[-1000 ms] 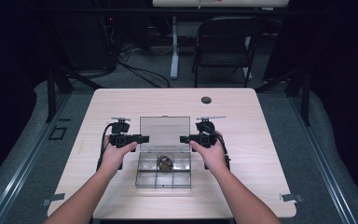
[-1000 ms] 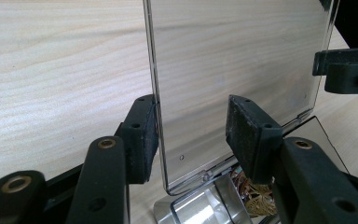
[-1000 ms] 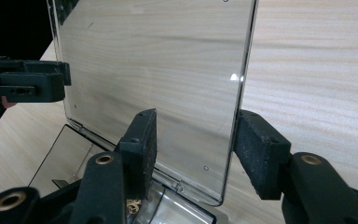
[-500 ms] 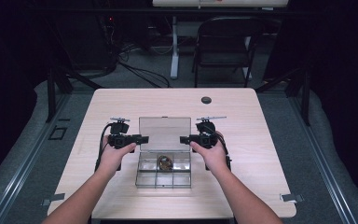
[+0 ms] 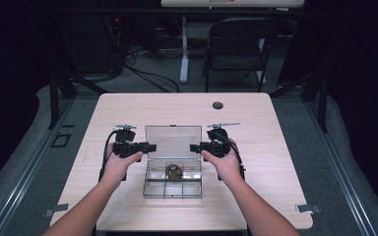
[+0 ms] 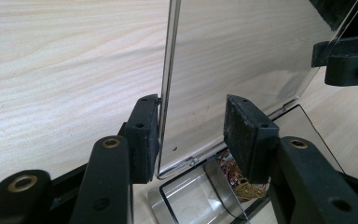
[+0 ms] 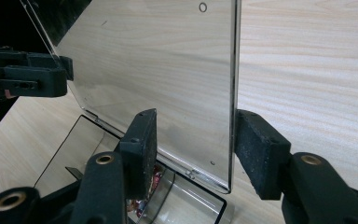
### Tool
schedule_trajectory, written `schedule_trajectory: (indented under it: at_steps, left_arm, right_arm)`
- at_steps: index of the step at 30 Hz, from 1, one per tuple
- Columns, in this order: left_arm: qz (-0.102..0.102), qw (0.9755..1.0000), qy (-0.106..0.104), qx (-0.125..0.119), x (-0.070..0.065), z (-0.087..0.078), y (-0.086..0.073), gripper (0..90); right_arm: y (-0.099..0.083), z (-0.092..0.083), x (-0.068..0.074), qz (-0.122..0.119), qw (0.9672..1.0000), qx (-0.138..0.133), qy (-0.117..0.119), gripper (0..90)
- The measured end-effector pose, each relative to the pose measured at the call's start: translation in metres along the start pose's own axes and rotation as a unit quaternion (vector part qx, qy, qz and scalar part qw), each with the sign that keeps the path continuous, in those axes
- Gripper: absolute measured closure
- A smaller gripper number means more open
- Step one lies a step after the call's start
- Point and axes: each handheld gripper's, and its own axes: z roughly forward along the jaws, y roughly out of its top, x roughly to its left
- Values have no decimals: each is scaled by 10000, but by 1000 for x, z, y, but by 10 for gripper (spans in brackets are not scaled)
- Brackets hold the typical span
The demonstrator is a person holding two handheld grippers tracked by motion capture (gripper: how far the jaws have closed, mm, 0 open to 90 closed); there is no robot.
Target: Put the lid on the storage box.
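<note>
A clear compartment box (image 5: 172, 186) sits mid-table with its lid (image 5: 172, 141) standing upright. A small gold-brown item (image 5: 174, 171) lies in one compartment. My left gripper (image 5: 150, 146) straddles the lid's left edge (image 6: 165, 93). Its jaws have just been closing: one pad (image 6: 144, 135) touches the lid, the other (image 6: 244, 135) stands apart, so the left gripper (image 6: 193, 126) is open. My right gripper (image 5: 193, 147) straddles the lid's right edge (image 7: 234, 93). The lid (image 7: 158, 70) stands between its spread pads without being pinched, so the right gripper (image 7: 193, 140) is open too.
A small black round thing (image 5: 218, 105) lies near the table's far edge. A folding chair (image 5: 236, 44) and cables stand on the floor beyond the wooden table (image 5: 285, 162). Each gripper view shows the other gripper (image 6: 349, 58) (image 7: 28, 74) across the lid.
</note>
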Motion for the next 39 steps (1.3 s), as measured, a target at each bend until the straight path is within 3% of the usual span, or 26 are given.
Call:
schedule_trajectory:
  at_steps: [22, 39]
  left_arm:
    - [274, 9996, 30, -46, -9, -8, -5, 553]
    - [315, 9994, -48, -125, -12, -13, -11, 550]
  right_arm:
    - [-3, -10, 8, -197, 9998, -71, 12, 498]
    - [-8, -14, 14, -307, 9995, -96, -14, 499]
